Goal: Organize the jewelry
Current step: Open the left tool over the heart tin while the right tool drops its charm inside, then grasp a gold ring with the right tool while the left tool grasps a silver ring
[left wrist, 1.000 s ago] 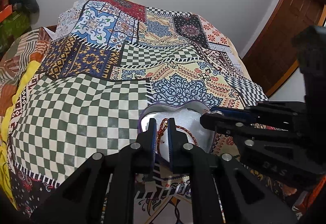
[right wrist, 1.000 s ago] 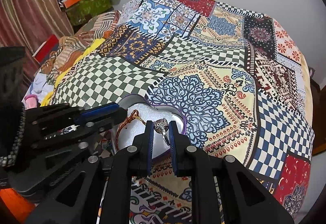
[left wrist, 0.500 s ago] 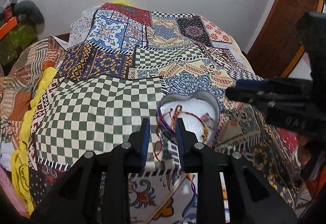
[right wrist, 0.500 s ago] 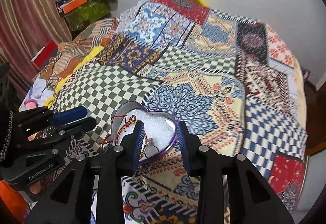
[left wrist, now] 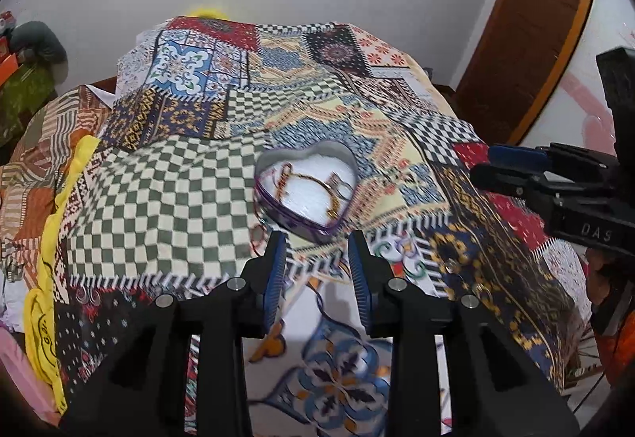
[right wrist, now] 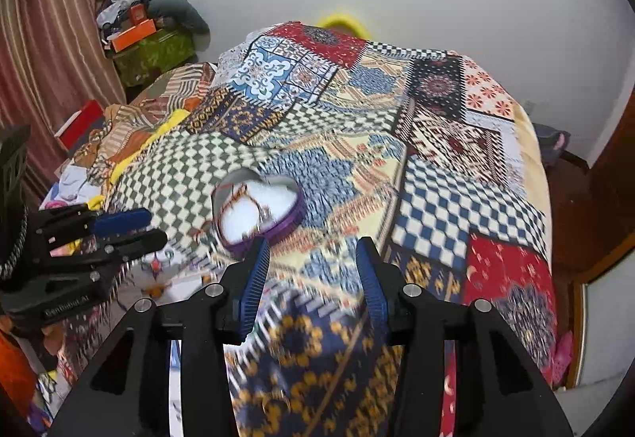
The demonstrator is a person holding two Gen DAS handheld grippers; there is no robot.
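Note:
A heart-shaped purple tin point(left wrist: 305, 191) with white lining sits on the patchwork bedspread; it also shows in the right wrist view point(right wrist: 258, 214). Inside lie a red-and-gold thread bracelet point(left wrist: 301, 179) and a silver ring point(right wrist: 264, 212). My left gripper point(left wrist: 317, 242) is open and empty, just in front of the tin. My right gripper point(right wrist: 311, 250) is open and empty, to the right of and nearer than the tin. Each gripper shows from the side in the other view.
The patchwork bedspread point(left wrist: 170, 195) covers the bed. Piled clothes and a yellow cloth point(left wrist: 43, 278) lie at the left edge. A wooden door point(left wrist: 535, 24) stands right. Boxes and bags point(right wrist: 151, 40) are stacked in the far left corner.
Both grippers opened, released the bracelet and ring into the tin, then drew back and up away from it. The tin now looks smaller and farther off.

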